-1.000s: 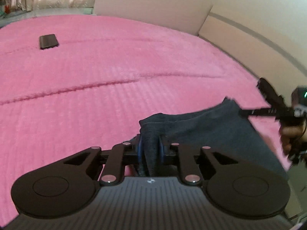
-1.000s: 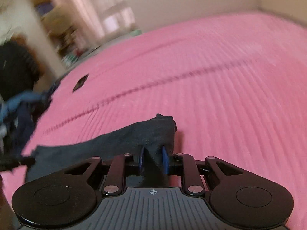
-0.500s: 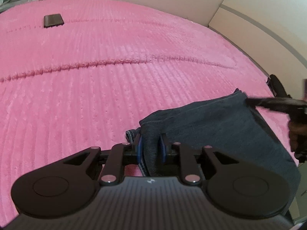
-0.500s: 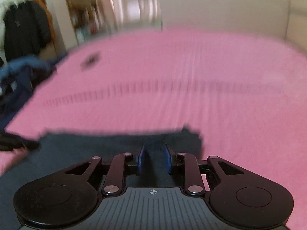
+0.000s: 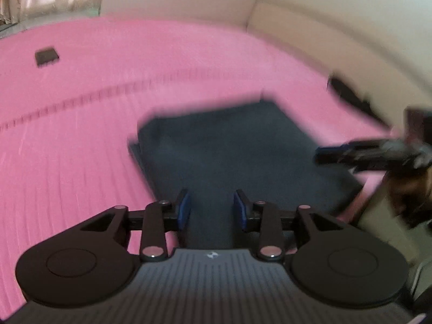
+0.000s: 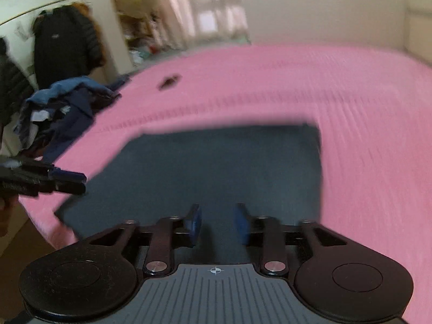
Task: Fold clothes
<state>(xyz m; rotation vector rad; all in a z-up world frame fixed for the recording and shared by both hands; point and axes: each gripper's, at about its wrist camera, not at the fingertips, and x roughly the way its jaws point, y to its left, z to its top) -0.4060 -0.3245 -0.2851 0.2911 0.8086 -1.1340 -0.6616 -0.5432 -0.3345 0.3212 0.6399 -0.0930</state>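
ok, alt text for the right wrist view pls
A dark folded garment lies flat on a pink blanket, with the open right gripper above its near edge, holding nothing. The left gripper pokes in from the left edge, beside the garment's left corner. Behind, a pile of blue clothes and a hanging black jacket; the image is motion-blurred.

No readable words or numbers, small crosshair emblem on the right tool [image 6: 217,222] body, small white emblem on the left tool [image 5: 212,206] body, faint print on its side too blurred to read
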